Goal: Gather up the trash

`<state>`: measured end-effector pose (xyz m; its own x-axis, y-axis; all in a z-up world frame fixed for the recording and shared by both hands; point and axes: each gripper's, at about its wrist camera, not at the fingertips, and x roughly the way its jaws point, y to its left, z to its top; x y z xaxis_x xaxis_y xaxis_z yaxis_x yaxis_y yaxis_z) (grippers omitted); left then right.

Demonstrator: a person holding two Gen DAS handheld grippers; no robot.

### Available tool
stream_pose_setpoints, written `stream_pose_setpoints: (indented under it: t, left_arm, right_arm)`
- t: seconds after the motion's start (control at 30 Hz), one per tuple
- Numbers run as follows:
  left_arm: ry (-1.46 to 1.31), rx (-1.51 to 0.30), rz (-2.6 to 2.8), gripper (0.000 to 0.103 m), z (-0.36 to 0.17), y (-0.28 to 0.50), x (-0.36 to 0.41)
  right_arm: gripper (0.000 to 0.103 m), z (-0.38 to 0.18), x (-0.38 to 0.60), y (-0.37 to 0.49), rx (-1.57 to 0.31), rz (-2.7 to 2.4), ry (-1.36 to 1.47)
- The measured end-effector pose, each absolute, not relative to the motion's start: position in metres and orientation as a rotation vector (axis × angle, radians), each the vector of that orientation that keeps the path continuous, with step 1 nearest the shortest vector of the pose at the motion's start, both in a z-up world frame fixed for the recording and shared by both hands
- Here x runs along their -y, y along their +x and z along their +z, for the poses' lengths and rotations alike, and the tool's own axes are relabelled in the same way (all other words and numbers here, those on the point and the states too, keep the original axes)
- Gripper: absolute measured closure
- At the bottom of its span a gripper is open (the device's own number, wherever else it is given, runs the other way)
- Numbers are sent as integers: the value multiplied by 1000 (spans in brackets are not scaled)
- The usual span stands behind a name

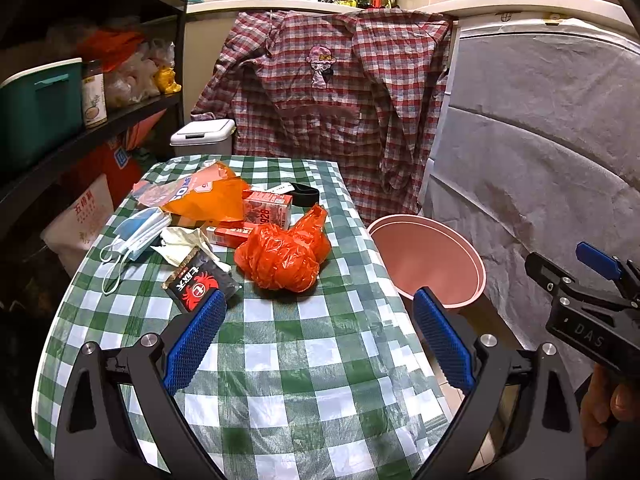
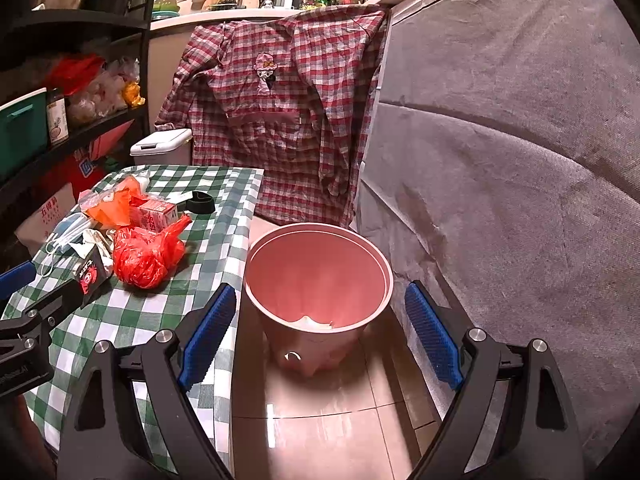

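Left gripper (image 1: 318,336): jaws wide apart, nothing between them; they hang over the near part of the table.
Right gripper (image 2: 320,334): jaws wide apart around the view of the pink bin, not touching it.
Red plastic bag (image 1: 282,256): crumpled, shiny, knotted into a ball; it lies on the table beyond the left jaws, near the middle.
Black snack packet (image 1: 198,282): flat foil with red print, just beside the left pad.
Other trash: white crumpled tissue (image 1: 188,242), blue face masks (image 1: 140,230), red drink carton (image 1: 268,208), orange plastic bag (image 1: 212,196), all further back.
Table (image 1: 288,360): covered with a glossy green-white check cloth.
Pink bin (image 2: 318,276): round smooth plastic, stands on the tiled floor beside the table; something white lies inside.
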<state>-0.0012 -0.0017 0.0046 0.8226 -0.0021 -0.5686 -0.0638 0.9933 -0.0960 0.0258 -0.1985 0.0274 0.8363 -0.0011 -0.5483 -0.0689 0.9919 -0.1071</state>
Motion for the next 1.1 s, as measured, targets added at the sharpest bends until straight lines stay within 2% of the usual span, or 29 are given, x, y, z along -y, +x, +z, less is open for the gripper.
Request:
stream_pose_setpoints:
  t: [0.83,1.03,1.1]
  left_arm:
    - [-113,-602,31,13,8,0,7]
    - [-108,-598,20,21,11,2,13]
    - [-103,-597,14,29,12,2,11]
  right_arm:
    - [19,27,199,26,-579,35,-124]
    - [26,28,201,26,-578,35,-115]
    - [32,31,202,28,-577,46,-103]
